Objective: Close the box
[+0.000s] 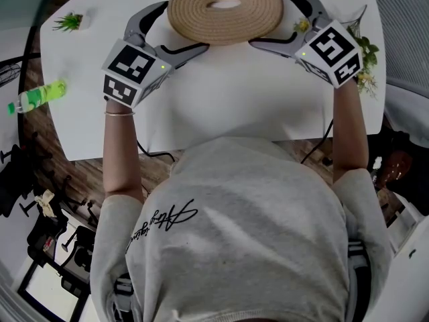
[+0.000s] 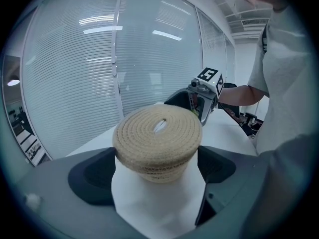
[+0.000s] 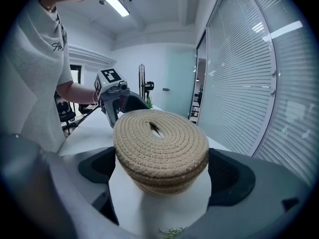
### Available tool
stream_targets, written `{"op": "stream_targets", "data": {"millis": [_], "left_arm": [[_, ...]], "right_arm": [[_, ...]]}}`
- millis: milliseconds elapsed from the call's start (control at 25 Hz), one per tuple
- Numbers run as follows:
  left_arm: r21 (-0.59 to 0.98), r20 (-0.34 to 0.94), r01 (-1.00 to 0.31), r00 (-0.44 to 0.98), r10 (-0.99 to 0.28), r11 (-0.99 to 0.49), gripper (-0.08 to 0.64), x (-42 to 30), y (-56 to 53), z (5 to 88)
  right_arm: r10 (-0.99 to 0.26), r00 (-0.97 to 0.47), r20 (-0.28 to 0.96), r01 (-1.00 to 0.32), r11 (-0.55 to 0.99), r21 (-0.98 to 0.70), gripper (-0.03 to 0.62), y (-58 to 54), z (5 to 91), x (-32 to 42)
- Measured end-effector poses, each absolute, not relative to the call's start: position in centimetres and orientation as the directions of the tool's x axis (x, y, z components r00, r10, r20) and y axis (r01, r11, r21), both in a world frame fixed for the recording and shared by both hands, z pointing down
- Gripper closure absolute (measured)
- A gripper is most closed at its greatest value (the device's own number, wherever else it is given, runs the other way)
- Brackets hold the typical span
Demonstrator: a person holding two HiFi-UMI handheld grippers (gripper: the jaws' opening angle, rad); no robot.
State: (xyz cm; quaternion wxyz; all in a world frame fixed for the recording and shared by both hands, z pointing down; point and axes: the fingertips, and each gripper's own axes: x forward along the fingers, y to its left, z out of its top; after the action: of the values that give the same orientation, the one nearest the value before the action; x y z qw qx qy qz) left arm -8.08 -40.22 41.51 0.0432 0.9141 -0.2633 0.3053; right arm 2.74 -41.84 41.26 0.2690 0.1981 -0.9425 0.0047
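Looking down at a woven box (image 1: 201,20) near the far edge of a white table (image 1: 234,106), straight ahead of the person, w/ coiled lid (image 2: 149,138) sitting on top, slot in its centre. Seems seated approx. level in both gripper views, w/ a small overhang all round; can't rule out a slight offset. Flanked by left gripper (image 1: 184,27) and right gripper (image 1: 267,15), one per side, facing each other across it, prob. so as to steady or square the lid from both sides at once w/o shoving it off-centre. Both spread wide, nothing pinched: pads either side of the rim, box framed in between; touching or just shy, can't tell. Held low, roughly level w/ the lid edge, presumably b/c that edge is the only thing needing a nudge. Judging by that: done or v. nearly done w/ the closing; next prob. a light press or a check, then backing off. Worth minding: soft rope, light lid, so easy to drag sideways on release. Round the margins: green bottle (image 1: 40,96) at far left, small plant (image 1: 69,22) on the table's left corner, leafy sprigs (image 1: 365,59) just beside right gripper, none in the way.
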Motion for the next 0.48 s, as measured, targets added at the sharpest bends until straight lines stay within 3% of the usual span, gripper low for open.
{"op": "stream_targets", "data": {"millis": [480], "left_arm": [[-0.143, 0.533, -0.552, 0.656, -0.534, -0.821, 0.058, -8.2, -40.06, 41.58]], "right_arm": [[-0.432, -0.754, 0.495, -0.46, 0.885, 0.07, 0.014, -41.4, 41.57, 2.87]]}}
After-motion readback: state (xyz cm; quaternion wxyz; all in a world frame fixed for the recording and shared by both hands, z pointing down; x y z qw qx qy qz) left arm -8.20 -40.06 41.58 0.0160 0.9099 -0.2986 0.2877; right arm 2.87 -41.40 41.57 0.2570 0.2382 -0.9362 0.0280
